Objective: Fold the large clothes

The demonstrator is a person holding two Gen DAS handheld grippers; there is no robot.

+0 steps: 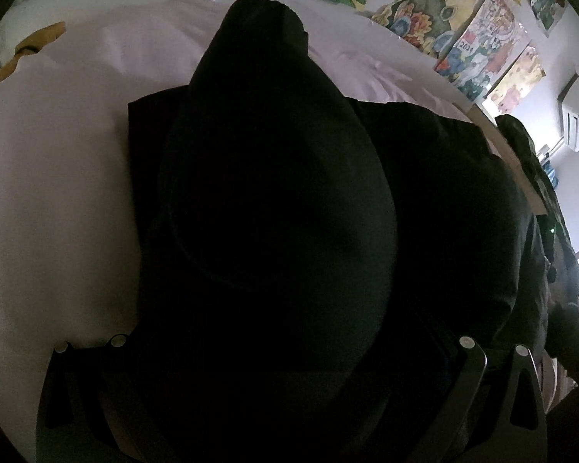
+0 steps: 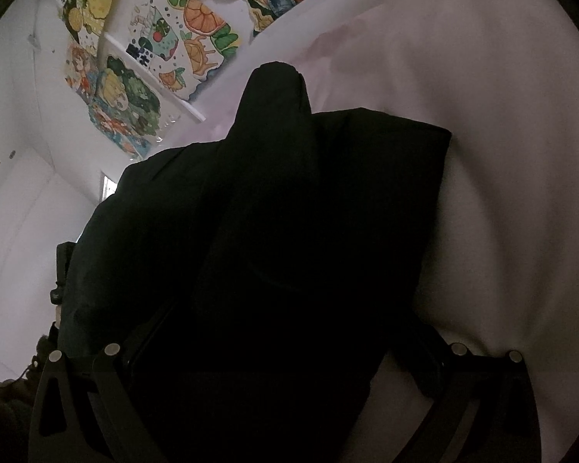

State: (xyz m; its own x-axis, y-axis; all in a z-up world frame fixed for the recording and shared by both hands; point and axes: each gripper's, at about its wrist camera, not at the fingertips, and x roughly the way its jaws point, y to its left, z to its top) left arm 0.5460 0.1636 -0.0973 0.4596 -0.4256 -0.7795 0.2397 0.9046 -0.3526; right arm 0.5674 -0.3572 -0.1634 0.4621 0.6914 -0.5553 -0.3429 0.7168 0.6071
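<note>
From my left wrist camera, the bulky black padded garment (image 1: 424, 200) fills nearly everything. It lies on the pale pink bedsheet (image 1: 58, 193), already gathered into a rough block, with one long sleeve-like part (image 1: 266, 115) running straight away from me, its rounded end at the far side. My left claw (image 1: 281, 366) is buried in that dark cloth; only the linkage arms and their silver pins show at the near edge. I cannot tell how far the fingers stand apart, or whether they pinch the fabric, because the cloth hides the tips. Far off, colourful painted posters (image 1: 478, 54) line the wall, and a yellow wooden hanger (image 1: 31, 50) lies on the sheet at the far left.

From my right wrist camera, the same black garment (image 2: 366, 193) again lies directly ahead, and the sleeve-like part (image 2: 278, 115) once more runs away from me, its tip at the far side over the pink sheet (image 2: 501, 154). My right claw (image 2: 285, 378) is likewise smothered in fabric, so its opening and any hold are hidden from me. It is probably closed on a fold, but that is only a guess.

Judging by both views, the garment's long axis runs near to far, in line with both claws, and each sits about equally close at the near edge. The next fold likely carries that near edge toward the far end.
</note>
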